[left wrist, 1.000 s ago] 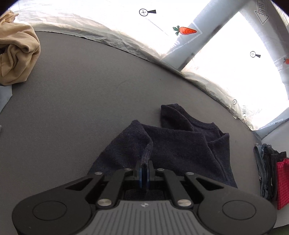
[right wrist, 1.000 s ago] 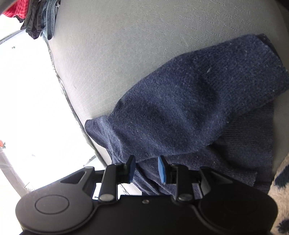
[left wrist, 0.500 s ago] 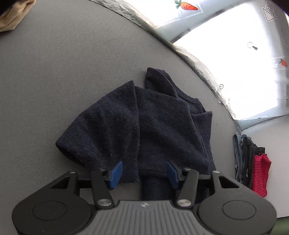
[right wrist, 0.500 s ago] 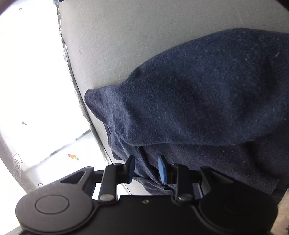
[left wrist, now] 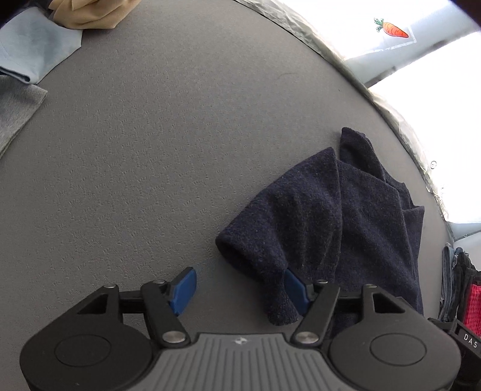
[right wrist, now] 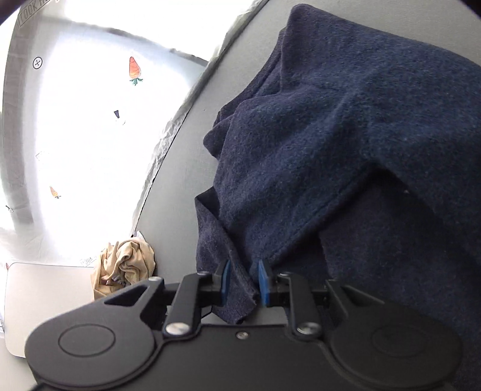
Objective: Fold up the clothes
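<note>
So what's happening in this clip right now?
A person is folding a navy sweater on a grey table with two hand-held grippers. The left hand-held gripper has just been opening and stands open beside the sweater's folded edge. The right hand-held gripper has just been closing, with a fold of the sweater between its pads.

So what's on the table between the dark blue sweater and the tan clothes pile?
Nothing. In the left wrist view, only bare grey table lies between the dark blue sweater and the tan clothes pile.
</note>
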Tool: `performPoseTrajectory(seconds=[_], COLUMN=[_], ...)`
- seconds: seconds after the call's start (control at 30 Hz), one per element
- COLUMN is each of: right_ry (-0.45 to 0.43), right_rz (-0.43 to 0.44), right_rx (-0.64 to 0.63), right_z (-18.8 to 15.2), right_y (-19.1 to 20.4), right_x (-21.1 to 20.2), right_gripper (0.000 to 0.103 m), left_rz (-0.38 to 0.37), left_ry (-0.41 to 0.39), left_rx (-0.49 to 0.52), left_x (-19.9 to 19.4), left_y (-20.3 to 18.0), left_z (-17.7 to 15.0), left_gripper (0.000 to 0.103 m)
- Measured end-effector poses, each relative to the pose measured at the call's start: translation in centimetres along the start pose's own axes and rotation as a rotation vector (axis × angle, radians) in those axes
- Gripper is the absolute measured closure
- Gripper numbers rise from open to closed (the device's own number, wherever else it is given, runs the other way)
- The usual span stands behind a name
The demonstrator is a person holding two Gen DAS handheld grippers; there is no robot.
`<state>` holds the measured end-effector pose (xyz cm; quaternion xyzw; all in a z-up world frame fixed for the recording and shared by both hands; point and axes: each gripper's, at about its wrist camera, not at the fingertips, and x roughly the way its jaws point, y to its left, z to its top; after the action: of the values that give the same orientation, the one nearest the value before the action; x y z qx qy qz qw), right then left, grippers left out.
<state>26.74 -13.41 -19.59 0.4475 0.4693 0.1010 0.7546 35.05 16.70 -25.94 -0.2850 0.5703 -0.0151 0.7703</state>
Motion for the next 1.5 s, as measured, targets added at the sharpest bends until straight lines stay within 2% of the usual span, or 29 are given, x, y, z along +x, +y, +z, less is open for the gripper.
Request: performPoseTrajectory(seconds=[0.17, 0.23, 0.27, 0.37, 0.53, 0.63, 0.73, 0.83, 1.03, 1.17, 1.37, 1.5], right_ry=[0.066, 0.091, 0.100, 0.126, 0.156, 0.172, 0.187, 0.204, 0.190, 0.175, 0.145, 0.116], right_rz=[-0.028, -0.017, -0.011, 0.011, 0.010, 0.011, 0.013, -0.001, -0.029, -0.031, 0.012, 0.052], right_rx=[-0.135, -0.130, -0.119, -0.084, -0.051, -0.049, -0.073, -0.097, -0.060, -0.059, -0.032, -0.021], right_z=[0.7, 2.1, 3.4, 4.1, 7.2, 7.1, 7.0, 6.8, 6.7, 6.4, 6.6, 6.7], right_y=[1.9, 2.7, 2.2, 1.2, -0.1, 0.2, 0.6, 0.9, 0.7, 0.7, 0.0, -0.2], right_x=[3.6, 6.4, 7.2, 8.3, 12.8, 13.4, 13.6, 13.6, 13.4, 12.9, 11.1, 9.4], right_gripper=[0.086, 0.086, 0.086, 0.086, 0.085, 0.085, 0.085, 0.098, 0.099, 0.099, 0.099, 0.099], left_rz=[0.012, 0.014, 0.013, 0.019, 0.049, 0.053, 0.044, 0.034, 0.014, 0.027, 0.074, 0.078], left_ry=[0.017, 0.019, 0.019, 0.018, 0.017, 0.019, 0.020, 0.019, 0.011, 0.018, 0.023, -0.024], left_rx=[-0.037, -0.046, -0.048, -0.035, 0.010, 0.020, 0.014, 0.005, -0.008, 0.000, 0.002, 0.028], left_x=[0.2, 0.2, 0.2, 0.3, 0.7, 1.0, 0.9, 0.9, 0.8, 0.7, 0.3, -1.5], left_y=[0.0, 0.0, -0.1, -0.5, -1.7, -2.0, -1.9, -1.7, -1.4, -1.6, -2.2, -3.2], left_z=[0.5, 0.5, 0.5, 0.4, 0.1, 0.1, 0.1, 0.1, 0.1, 0.2, 0.1, -0.7], left_gripper=[0.034, 0.033, 0.032, 0.027, 0.021, 0.018, 0.017, 0.016, 0.015, 0.015, 0.016, 0.016])
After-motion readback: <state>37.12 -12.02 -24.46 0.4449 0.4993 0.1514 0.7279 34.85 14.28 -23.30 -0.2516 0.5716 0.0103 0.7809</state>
